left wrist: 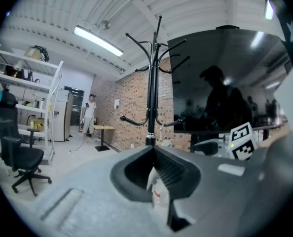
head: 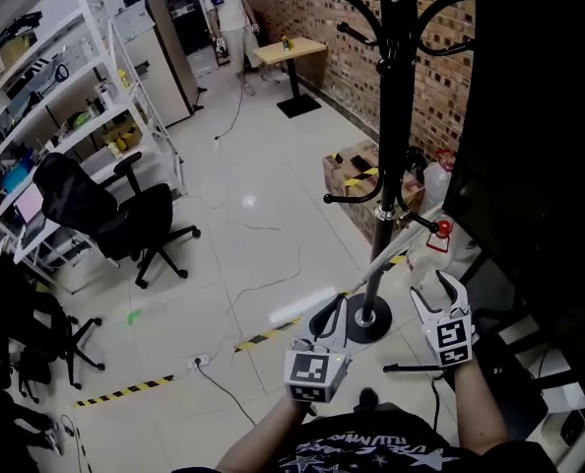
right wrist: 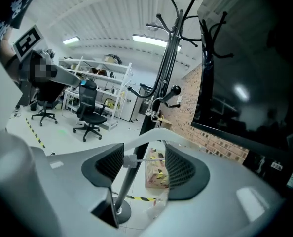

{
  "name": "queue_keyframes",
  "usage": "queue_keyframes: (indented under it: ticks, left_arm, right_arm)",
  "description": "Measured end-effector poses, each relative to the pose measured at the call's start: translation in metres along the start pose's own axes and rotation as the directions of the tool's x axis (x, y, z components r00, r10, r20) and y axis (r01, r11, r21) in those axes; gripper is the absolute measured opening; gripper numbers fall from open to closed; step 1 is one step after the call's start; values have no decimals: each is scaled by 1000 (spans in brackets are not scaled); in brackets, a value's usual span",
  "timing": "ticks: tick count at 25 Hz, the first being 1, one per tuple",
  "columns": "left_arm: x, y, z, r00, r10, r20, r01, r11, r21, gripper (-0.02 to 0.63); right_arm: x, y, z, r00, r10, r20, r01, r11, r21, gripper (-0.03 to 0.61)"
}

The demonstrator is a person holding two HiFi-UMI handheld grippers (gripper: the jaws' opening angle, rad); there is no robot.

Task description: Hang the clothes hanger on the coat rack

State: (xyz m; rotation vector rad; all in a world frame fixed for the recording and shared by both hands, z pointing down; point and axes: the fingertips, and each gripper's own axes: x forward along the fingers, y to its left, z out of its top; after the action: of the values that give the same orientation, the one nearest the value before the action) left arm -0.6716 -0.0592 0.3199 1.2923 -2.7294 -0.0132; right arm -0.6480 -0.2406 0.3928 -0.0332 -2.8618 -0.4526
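Coat rack stands right of centre in the head view, a black pole on a round base, against a brick wall. White clothes hanger hangs tilted off a lower arm of the rack, slanting down toward the lower centre of the frame.

Right gripper at lower right, just beside the rack's base. In the right gripper view its jaws stand wide apart. The hanger arches across the gap, its thin bar between the pads, neither pad pressing on it.

Left gripper at lower centre, left of the base. In the left gripper view its jaw tips meet, and nothing is clamped.

Black office chair at mid left. Cardboard box with striped tape lies behind the pole, by the wall.
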Motion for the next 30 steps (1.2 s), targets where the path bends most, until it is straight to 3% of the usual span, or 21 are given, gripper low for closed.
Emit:
queue_keyframes:
  ticks: [3,13,20,30]
  left_arm:
    - [-8,1,-9,1000,-24,-4,24,1000,5,5]
    - [-39,7,4,998,-36,43,36,999,-7,5]
    - [-72,20,2,998,-15,58,15,1000,-3,5]
    - [-111,26,8,997,-62,40,63,997,-35,5]
  right_arm:
    - [-16,19,13,999,-6,32,5,1000,28,261]
    - [-45,60,86,984,-11,180,-6,995,98,97]
    - [-55,96,100,977,10,212,-35,993,112,27]
    - [-77,150,128,976,8,219,-35,993,116,8]
